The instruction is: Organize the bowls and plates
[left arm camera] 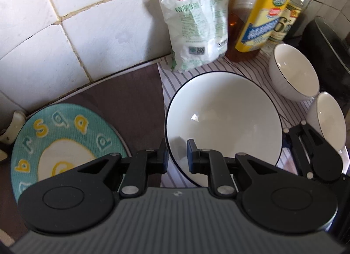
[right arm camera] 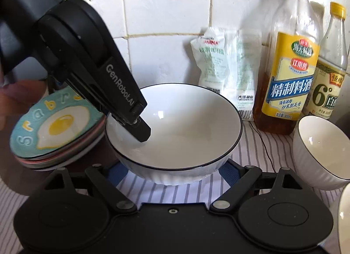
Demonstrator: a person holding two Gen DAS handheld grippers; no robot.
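ceramic big bowl (left arm camera: 223,120) looks slick & breakable; we pinch its rim w/ left gripper (left arm camera: 177,155), right gripper (right arm camera: 172,173) spread wide below.

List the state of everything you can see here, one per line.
Large bowl: upright, empty, rim between left claw's fingers.
Left claw: closed on the large bowl's rim.
Right claw: open, straddling the large bowl's base.
Small bowls: tilted, empty.
Plate stack: stacked, egg plate on top.
Cooking wine bottle: upright, partly full.
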